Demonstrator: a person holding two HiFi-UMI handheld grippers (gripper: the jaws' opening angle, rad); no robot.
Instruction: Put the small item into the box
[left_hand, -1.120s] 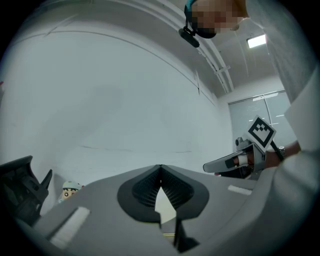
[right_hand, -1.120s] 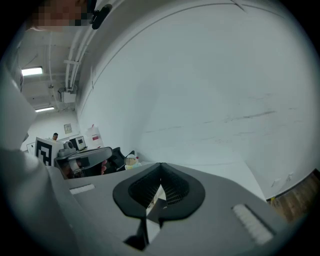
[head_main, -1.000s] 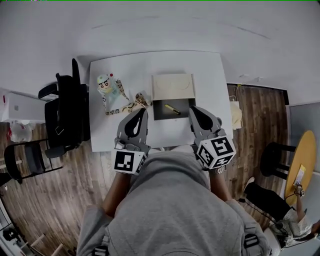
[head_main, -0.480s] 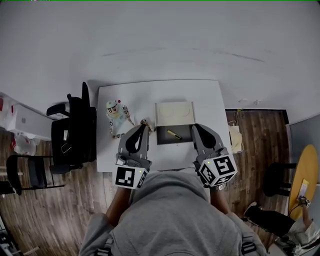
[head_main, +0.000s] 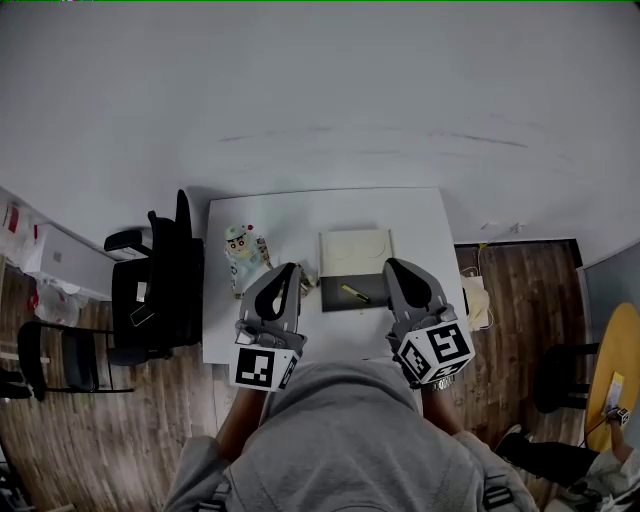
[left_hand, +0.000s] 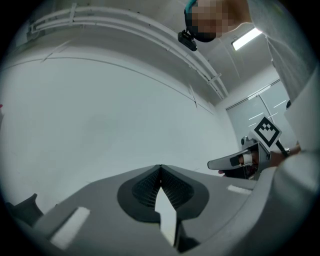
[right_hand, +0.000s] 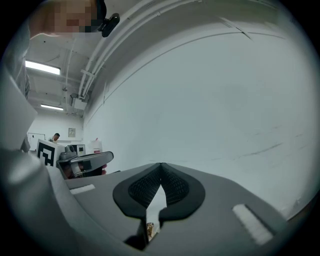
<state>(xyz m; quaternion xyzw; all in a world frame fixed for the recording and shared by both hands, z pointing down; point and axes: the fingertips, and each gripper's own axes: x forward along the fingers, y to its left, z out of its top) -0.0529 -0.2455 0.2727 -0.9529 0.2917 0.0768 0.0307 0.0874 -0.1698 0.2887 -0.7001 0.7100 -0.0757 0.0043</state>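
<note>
Both grippers are held up in front of the person's grey-hooded chest, tips pointing toward the white table (head_main: 425, 215). The left gripper (head_main: 288, 270) is clenched: in the left gripper view its ribbed pads meet at the tip (left_hand: 160, 169) with nothing between them, against a bare pale wall (left_hand: 100, 115). The right gripper (head_main: 393, 266) is clenched and empty too, its pads touching at the tip (right_hand: 161, 166). Between the two grippers, on the near half of the table, the box (head_main: 355, 247) lies open, its cream lid folded back on the far side. The small yellow item (head_main: 352, 293) lies in its dark tray. A cartoon figurine (head_main: 241, 246) stands on the table left of the box, beyond the left gripper. A black office chair (head_main: 155, 290) stands beside the table's left edge
</note>
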